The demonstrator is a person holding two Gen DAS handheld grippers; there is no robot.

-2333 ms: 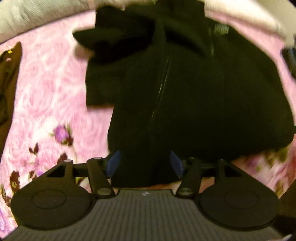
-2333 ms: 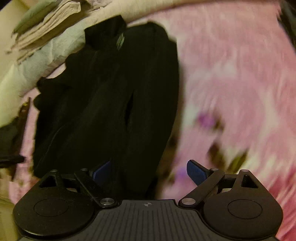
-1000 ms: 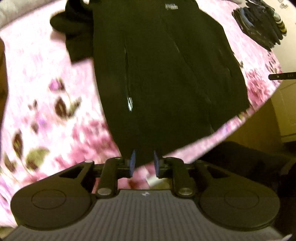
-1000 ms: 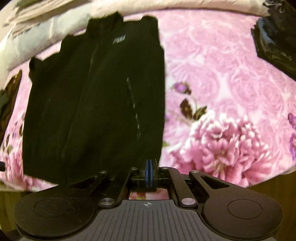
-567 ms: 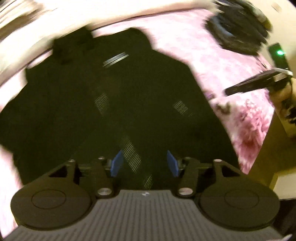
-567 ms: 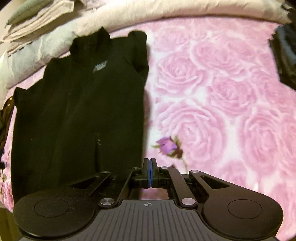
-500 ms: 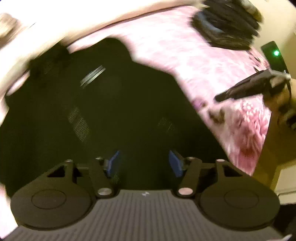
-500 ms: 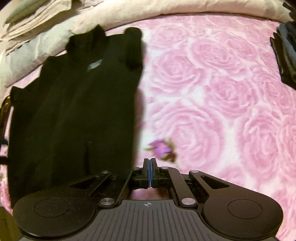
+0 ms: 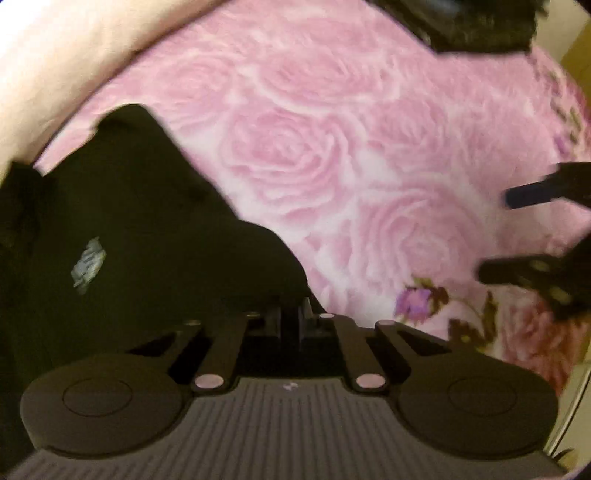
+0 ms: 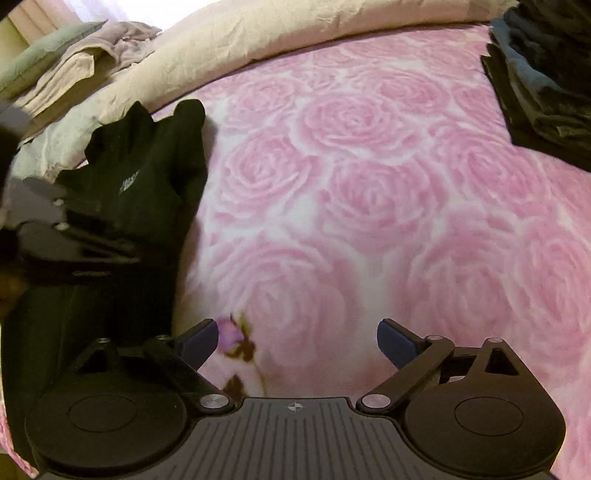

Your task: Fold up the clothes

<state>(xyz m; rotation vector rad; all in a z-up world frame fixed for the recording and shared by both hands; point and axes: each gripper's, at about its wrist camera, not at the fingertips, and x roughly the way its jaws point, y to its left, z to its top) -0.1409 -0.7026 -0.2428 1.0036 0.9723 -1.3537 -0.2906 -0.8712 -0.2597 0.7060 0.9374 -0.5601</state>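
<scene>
Over on the left side of both frames, the black jacket (image 10: 147, 192) lies on the pink rose bedspread (image 10: 369, 192), collar toward the upper left near the beige duvet (image 10: 295, 33). The left hand-held gripper (image 9: 291, 325) has its fingers pinched together right at the jacket's edge, and it looks like it's got fabric clamped, probably so that side can be carried over into a fold. The right hand-held gripper (image 10: 297, 341) hangs spread wide over bare bedspread, holding nothing, beside the jacket rather than on it. A stack of dark clothes (image 10: 546, 85) sits at the upper right, maybe finished ones, can't say. Honestly the left view is smeary and the jacket is so dark that seams, sleeves and any existing folds are impossible to read. Its lower part is cut off behind the gripper bodies too.
</scene>
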